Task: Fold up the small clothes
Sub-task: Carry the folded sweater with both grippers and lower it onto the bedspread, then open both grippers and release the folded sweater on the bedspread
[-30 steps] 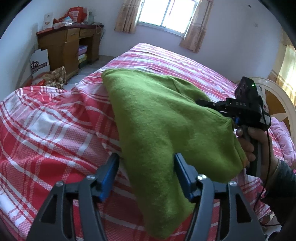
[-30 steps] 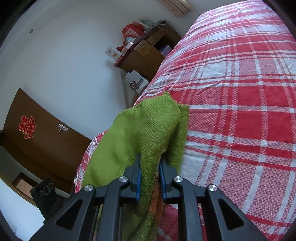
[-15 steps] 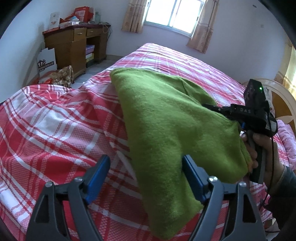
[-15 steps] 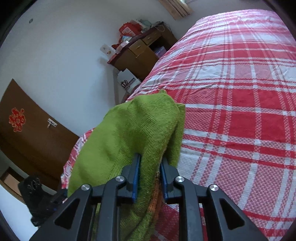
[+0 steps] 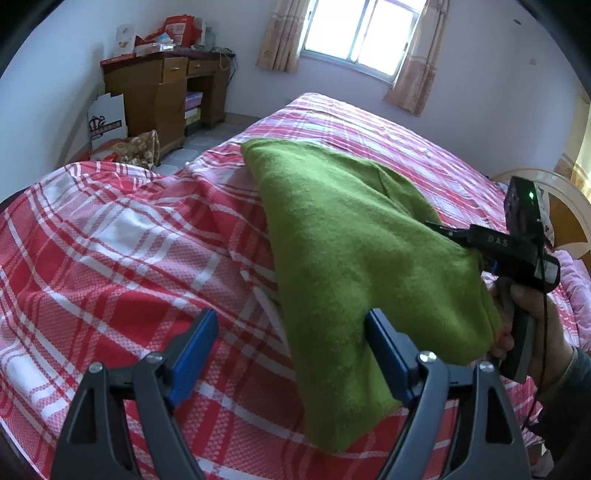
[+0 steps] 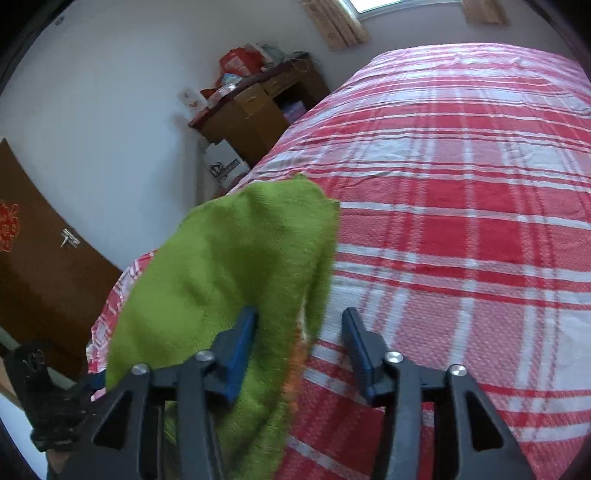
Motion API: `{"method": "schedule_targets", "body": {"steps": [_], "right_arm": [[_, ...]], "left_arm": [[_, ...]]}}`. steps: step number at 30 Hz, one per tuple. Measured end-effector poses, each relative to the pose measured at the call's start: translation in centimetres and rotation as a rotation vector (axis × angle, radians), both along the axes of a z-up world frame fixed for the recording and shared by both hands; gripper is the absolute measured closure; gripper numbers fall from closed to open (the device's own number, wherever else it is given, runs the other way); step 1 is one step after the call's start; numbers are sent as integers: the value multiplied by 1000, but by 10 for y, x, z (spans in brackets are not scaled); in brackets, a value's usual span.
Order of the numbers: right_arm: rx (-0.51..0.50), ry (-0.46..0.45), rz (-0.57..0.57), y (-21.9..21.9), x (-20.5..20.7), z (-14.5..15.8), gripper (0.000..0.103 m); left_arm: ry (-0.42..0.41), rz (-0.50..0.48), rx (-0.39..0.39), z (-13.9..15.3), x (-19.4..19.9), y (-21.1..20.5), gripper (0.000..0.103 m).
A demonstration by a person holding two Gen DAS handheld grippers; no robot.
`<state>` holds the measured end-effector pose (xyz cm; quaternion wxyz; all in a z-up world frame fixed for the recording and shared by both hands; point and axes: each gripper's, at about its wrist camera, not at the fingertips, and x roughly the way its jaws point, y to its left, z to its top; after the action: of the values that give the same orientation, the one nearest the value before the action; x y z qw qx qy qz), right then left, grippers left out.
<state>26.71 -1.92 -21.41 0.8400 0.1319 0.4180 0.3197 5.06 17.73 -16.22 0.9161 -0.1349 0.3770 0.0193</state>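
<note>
- I read the left hand-held gripper (image 5: 291, 341) as released – its blue pads stand wide apart, the left pad over bare bedspread and the right pad against the near side of the green garment (image 5: 354, 236), with no clamp on the cloth.
- I read the right hand-held gripper (image 6: 299, 338) as released too: its jaws have just been opening. The garment's edge lies between them and drapes against the left pad, while the right pad stands clear of the cloth.
- The green garment is a folded knit piece on the bed (image 5: 122, 258). In the left wrist view its far end rests on the red, pink and white plaid bedspread, and its near end is raised toward the two hand-held grippers.
- In the left wrist view, the person's right hand (image 5: 532, 325) grips the handle of the right hand-held gripper at the garment's right edge; a green indicator light shows on top of that unit.
- An orange trim is visible at the garment's lower edge in the right wrist view, just below the jaws.
- Background – a wooden desk (image 5: 162, 92) with boxes on its tabletop stands against the far wall, a curtained window (image 5: 362, 29) is beyond the bed, and a dark wooden door (image 6: 40, 258) shows in the right wrist view.
</note>
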Motion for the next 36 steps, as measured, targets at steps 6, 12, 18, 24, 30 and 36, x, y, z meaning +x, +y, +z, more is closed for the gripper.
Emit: {"method": "schedule_targets", "body": {"steps": [6, 12, 18, 24, 30, 36], "right_arm": [[-59, -35, -24, -3, -13, 10, 53], [-124, -181, -57, -3, -50, 50, 53], [-169, -380, -58, 8, -104, 92, 51], [-170, -475, -45, 17, -134, 117, 50], [-159, -506, -43, 18, -145, 130, 49], [-160, -511, -35, 19, -151, 131, 49]], "left_arm": [[-32, 14, 83, 13, -7, 1, 19], [-153, 47, 170, 49, -22, -3, 14], [-260, 62, 229, 78, -37, -7, 8], [-317, 63, 243, 93, -45, -11, 5], [-337, 71, 241, 95, -49, -9, 4], [-335, 72, 245, 95, -49, -10, 4]]}}
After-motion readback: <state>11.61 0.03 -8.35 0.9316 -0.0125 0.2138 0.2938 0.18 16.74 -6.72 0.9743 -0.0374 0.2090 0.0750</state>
